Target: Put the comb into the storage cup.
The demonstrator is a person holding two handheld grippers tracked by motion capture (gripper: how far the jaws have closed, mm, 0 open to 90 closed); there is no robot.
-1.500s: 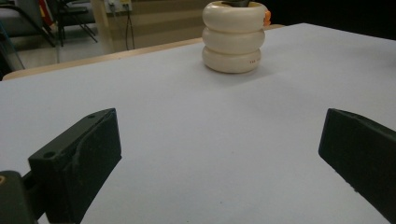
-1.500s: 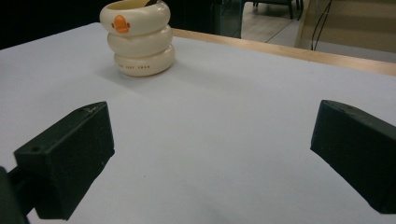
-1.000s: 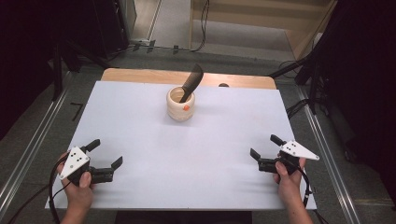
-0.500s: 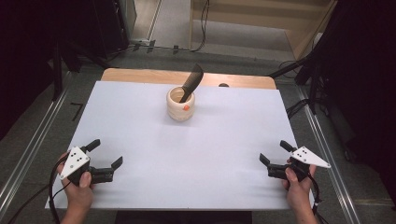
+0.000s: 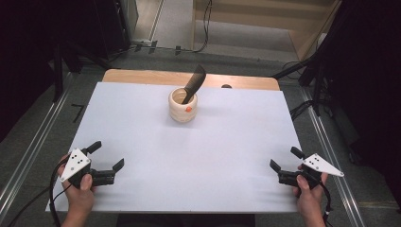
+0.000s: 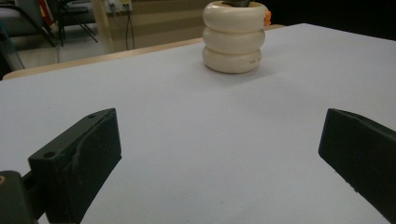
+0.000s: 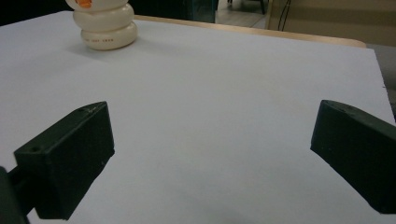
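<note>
Cream holder [image 5: 183, 105] with dark comb [image 5: 194, 83], well beyond both grippers' spread fingers [image 5: 118, 164]

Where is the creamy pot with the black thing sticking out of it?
In the high view the cream pot stands at the far middle of the white table, near its wooden back edge, apart from both grippers.

Right gripper [image 5: 286, 162] has pulled back toward the near-right corner of the white table [image 5: 227, 156], ending closer to the right edge and lower in the high view than a second ago. Jaws spread wide, nothing between them.
</note>
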